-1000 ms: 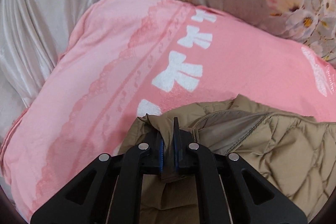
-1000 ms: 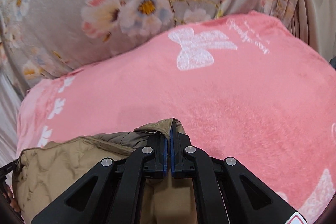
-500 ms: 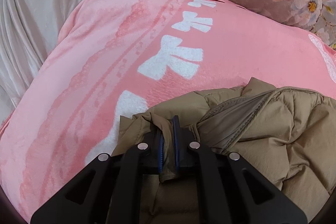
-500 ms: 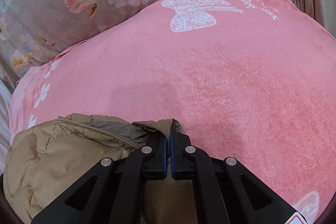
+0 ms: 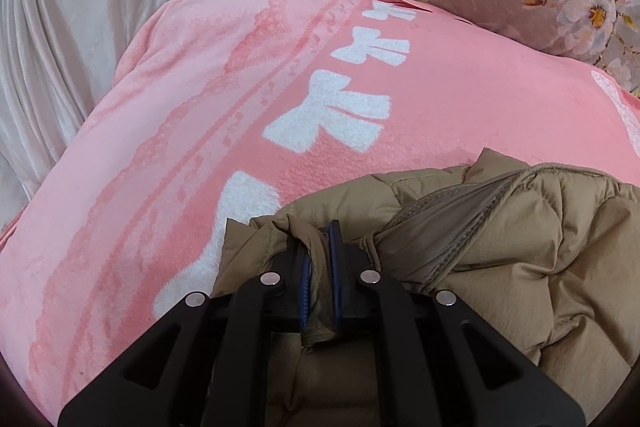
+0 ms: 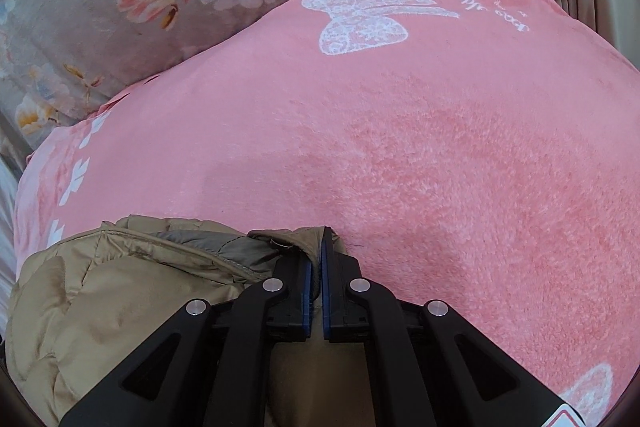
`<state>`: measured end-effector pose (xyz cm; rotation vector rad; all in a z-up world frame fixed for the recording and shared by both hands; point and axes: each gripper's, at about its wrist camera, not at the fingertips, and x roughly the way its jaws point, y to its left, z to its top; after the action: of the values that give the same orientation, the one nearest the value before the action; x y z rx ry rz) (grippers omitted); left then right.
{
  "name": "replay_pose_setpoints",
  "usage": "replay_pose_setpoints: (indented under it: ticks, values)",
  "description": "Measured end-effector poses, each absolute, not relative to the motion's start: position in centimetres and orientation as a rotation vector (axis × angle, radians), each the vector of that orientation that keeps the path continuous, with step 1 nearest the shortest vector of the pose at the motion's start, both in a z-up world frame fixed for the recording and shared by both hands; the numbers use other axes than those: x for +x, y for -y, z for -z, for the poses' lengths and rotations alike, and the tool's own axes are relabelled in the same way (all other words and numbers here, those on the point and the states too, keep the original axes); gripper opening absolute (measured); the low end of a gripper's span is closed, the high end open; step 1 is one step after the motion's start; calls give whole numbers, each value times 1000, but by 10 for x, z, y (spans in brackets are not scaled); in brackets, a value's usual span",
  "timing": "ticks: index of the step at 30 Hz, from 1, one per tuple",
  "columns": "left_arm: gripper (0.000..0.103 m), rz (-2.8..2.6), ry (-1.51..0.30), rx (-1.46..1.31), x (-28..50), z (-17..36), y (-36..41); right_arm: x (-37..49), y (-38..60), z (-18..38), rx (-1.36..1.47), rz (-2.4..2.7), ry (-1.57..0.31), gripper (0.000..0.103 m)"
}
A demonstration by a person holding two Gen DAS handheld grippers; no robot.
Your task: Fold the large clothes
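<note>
Between both tongs (image 5: 320, 259) (image 6: 317, 267), jacket (image 5: 520, 247) (crosswise)

Tan quilted jacket (image 5: 540, 259); pink blanket (image 6: 440, 167) with white bows; grey floral bedding (image 6: 100, 27), perhaps a pillow.

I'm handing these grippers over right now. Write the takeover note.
Left gripper: shut on a bunched edge of the tan quilted jacket.
Right gripper: shut on another edge of the same jacket.
The jacket is held over the pink blanket; the floral bedding lies beyond.
Done: both edges gripped.
Left: the jacket looks rumpled, no neat fold shows. Lay it flat, fold it.
</note>
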<state>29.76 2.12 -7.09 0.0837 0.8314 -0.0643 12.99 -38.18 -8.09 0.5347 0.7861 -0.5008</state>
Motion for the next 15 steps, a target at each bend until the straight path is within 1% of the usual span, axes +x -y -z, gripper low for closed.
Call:
replay_pose_setpoints:
  ticks: [2, 5, 6, 7, 8, 9, 10, 11, 12, 13, 15]
  values:
    - [8, 73, -831, 67, 297, 70, -23, 128, 383, 81, 552, 488, -778, 1]
    - [8, 111, -835, 9, 297, 64, -35, 121, 397, 85, 654, 413, -769, 3]
    - [11, 120, -835, -2, 295, 59, -40, 117, 405, 83, 707, 376, -769, 6]
    - [13, 128, -831, -3, 292, 53, -45, 112, 411, 79, 739, 355, -762, 10]
    - [18, 141, -819, 2, 287, 43, -51, 101, 418, 70, 773, 337, -733, 15]
    - [25, 154, -806, 5, 283, 35, -57, 89, 424, 58, 787, 333, -694, 30]
    - [33, 153, -777, 14, 275, 20, -66, 79, 428, 47, 785, 341, -668, 50]
    - [62, 122, -740, 30, 268, 8, -73, 67, 431, 31, 767, 357, -628, 54]
    - [76, 87, -682, 40, 261, -6, -82, 60, 433, 21, 754, 355, -607, 55]
    - [76, 66, -609, 49, 250, -26, -93, 52, 432, 7, 729, 351, -601, 55]
    - [76, 32, -585, 65, 245, -50, -104, 46, 420, -17, 656, 362, -593, 55]
